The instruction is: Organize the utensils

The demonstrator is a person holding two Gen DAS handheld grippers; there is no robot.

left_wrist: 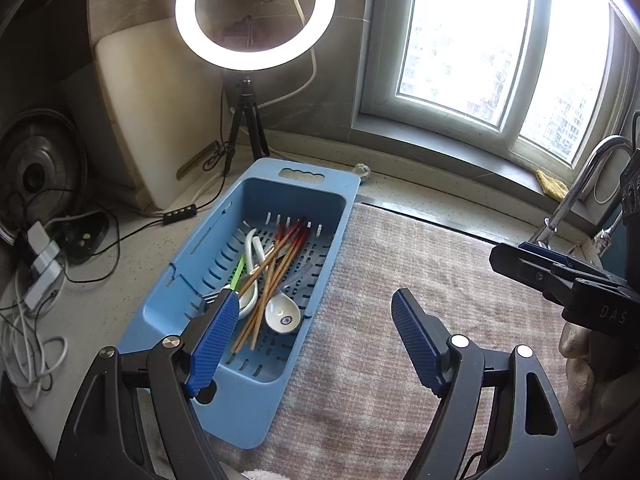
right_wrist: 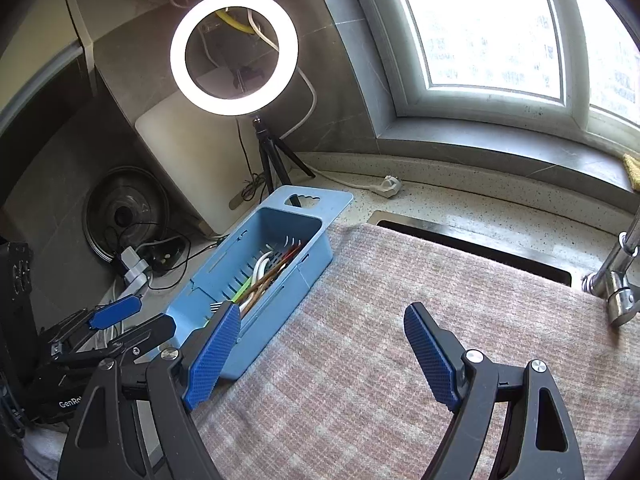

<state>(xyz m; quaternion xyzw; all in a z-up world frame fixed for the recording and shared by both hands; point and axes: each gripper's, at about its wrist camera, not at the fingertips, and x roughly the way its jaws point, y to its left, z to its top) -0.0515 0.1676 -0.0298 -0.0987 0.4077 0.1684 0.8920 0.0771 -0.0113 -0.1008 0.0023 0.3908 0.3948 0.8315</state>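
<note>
Blue basket sat on the surface beside the towel, holding chopsticks and spoons. Left gripper and right gripper: fingers spread wide, empty.

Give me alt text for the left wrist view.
The open left gripper hovers over a blue drain basket holding chopsticks, white spoons and a green-handled fork, beside a striped towel.

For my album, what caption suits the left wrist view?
Open hand-held gripper above a blue basket of chopsticks and spoons.
</note>
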